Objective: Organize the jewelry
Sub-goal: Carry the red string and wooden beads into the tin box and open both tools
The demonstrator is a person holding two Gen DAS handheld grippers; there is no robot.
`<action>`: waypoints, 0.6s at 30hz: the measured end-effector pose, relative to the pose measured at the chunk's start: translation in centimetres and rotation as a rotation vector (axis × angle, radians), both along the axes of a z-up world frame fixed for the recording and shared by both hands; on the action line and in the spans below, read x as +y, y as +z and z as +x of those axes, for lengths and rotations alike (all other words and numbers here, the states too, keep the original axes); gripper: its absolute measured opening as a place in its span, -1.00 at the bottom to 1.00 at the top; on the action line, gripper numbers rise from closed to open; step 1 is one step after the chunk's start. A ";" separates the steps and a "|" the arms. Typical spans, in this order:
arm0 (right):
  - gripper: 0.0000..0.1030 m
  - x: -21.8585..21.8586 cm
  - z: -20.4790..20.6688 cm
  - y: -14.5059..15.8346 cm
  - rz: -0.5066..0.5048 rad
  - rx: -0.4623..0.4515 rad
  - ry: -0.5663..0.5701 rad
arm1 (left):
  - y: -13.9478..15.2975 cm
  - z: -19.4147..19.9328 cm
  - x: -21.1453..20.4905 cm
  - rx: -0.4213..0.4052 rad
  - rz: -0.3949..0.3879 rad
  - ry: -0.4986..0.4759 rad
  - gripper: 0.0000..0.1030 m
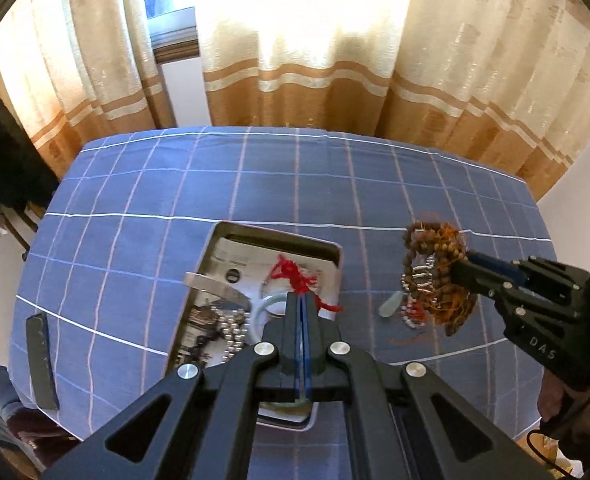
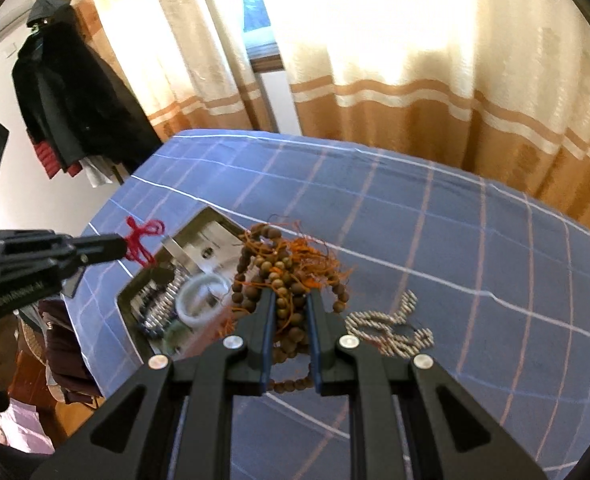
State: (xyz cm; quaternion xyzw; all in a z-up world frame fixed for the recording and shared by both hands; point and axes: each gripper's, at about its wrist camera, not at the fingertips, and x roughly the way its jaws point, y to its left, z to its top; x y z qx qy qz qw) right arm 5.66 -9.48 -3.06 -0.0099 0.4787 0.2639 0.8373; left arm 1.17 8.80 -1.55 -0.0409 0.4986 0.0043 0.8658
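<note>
Left gripper (image 1: 301, 300) is pointing down over the metal tray (image 1: 215, 240), its jaws pressed fully together and pinching a knotted red cord (image 1: 295, 276). The cord's loops are sticking out above the fingertips, with a loose end trailing to the right. From the right wrist view the same cord (image 2: 141, 240) is hanging off the tip of the left gripper, clear above the tray's near corner.

Right gripper (image 2: 291, 300) is clamping a tangled bundle of brown wooden beads (image 2: 273, 272) with frayed orange thread; the jaws are standing slightly apart, the bead strands filling the gap between the blue pads. In the left wrist view the bundle (image 1: 435, 256) is hanging above the blue checked tablecloth (image 1: 255, 184), right of the tray and apart from it. A silver bead strand appears caught up in the bundle there, though the blur makes this uncertain.

A silver bead chain (image 2: 391, 326) is lying on the cloth just right of the right gripper's fingers.

Tray contents: printed paper lining, a pale jade-coloured bangle (image 2: 201, 300), a heap of silver beads (image 1: 231, 328), a flat metal band (image 1: 215, 288).

A dark flat strip (image 1: 41, 360) is lying on the cloth left of the tray. Striped curtains (image 1: 335, 60) are hanging behind the table; dark coats (image 2: 71, 108) are hanging on the wall at left.
</note>
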 end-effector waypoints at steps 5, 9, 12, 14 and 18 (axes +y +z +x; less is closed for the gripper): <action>-0.66 3.2 1.0 0.4 0.014 -0.014 0.046 | -0.3 0.8 1.8 0.001 0.011 0.018 -1.00; -0.66 5.4 1.6 0.2 0.014 -0.013 0.078 | -0.6 1.2 3.0 0.006 0.013 0.028 -1.00; -0.66 6.8 1.9 -0.2 0.012 -0.007 0.096 | -0.9 1.6 3.8 0.011 0.019 0.030 -1.00; -0.66 7.5 2.0 -0.5 0.010 -0.003 0.103 | -1.2 1.8 4.3 0.016 0.020 0.033 -1.00; -0.66 8.9 2.5 -1.1 -0.003 0.008 0.114 | -1.8 2.2 5.0 0.027 0.025 0.033 -1.00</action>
